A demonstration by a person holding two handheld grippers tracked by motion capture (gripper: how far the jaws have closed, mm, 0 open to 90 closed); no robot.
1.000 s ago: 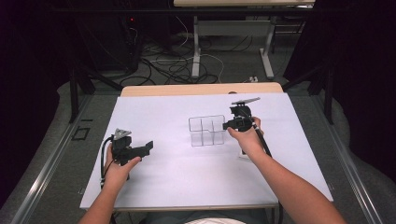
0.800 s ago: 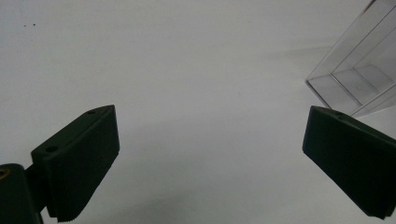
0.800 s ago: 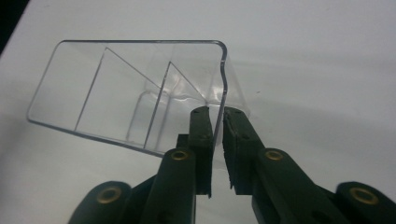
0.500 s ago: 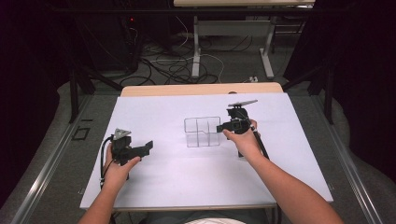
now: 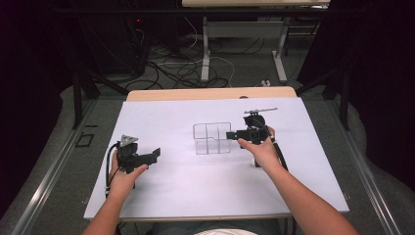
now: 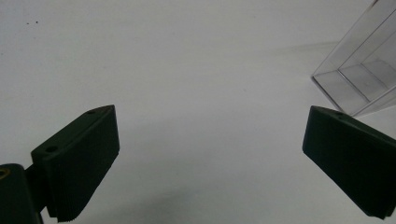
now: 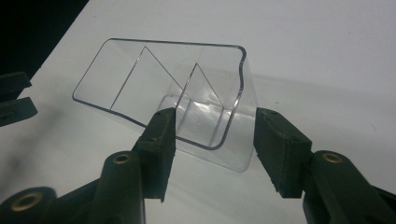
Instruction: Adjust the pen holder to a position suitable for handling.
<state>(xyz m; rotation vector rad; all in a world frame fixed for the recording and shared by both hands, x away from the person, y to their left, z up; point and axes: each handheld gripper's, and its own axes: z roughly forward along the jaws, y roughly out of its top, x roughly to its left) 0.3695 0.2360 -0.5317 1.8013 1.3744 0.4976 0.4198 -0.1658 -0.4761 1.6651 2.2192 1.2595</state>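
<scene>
One clear plastic organizer point(image 5: 212, 138) with thin inner dividers stands near the middle of the white surface point(image 5: 186, 191), a little toward the far edge. It is see-through, with an open top and rounded corners. In the right gripper view the organizer point(image 7: 187, 100) appears tilted, with its open top facing the camera, and its partitions split it into several compartments.

The right tool point(image 5: 231, 135) is at the organizer's right side, held in the person's right hand point(image 5: 258, 147). In the right gripper view the right tool point(image 7: 212, 135) has its two black jaws spread apart, set on either side of the organizer's near corner: one jaw is over the rim toward the inside and the other is outside the wall. Whether either jaw touches the plastic cannot be told.

The left tool point(image 5: 155, 154) is well apart from the organizer, toward the left edge of the surface and nearer the person, held in the left hand point(image 5: 125, 171). In the left gripper view the left tool point(image 6: 210, 158) has its jaws spread wide over bare white surface, with a corner of the organizer point(image 6: 359, 79) at the upper right.

Beyond the far edge of the surface, cables point(image 5: 181, 68) lie on the floor.
</scene>
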